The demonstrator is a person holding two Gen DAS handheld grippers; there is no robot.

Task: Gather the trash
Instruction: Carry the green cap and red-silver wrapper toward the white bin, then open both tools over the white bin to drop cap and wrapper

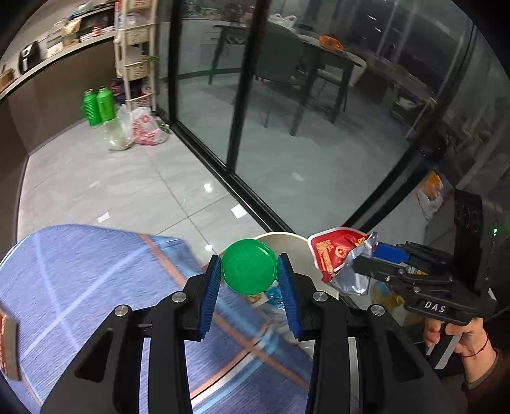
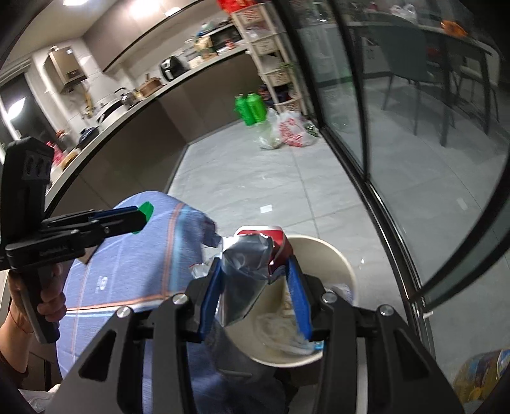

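Between left claw [image 1: 249,276] pads, green lid [image 1: 248,267]

**Indoor light, glare on glass and tile, blur near the lens**

Both views are lit evenly from overhead; bright ceiling lights [image 2: 75,2] are seen at the top of the right wrist view. Small white highlights are thrown onto the glossy floor tiles [image 1: 207,187]. The glass partition [image 1: 318,111] is dimmed and greyed by reflection. Straight lines are bent strongly toward the edges, and the corners are blacked out. The blue cloth [image 1: 95,286] is smeared by motion blur, and distant shelves are rendered softly.
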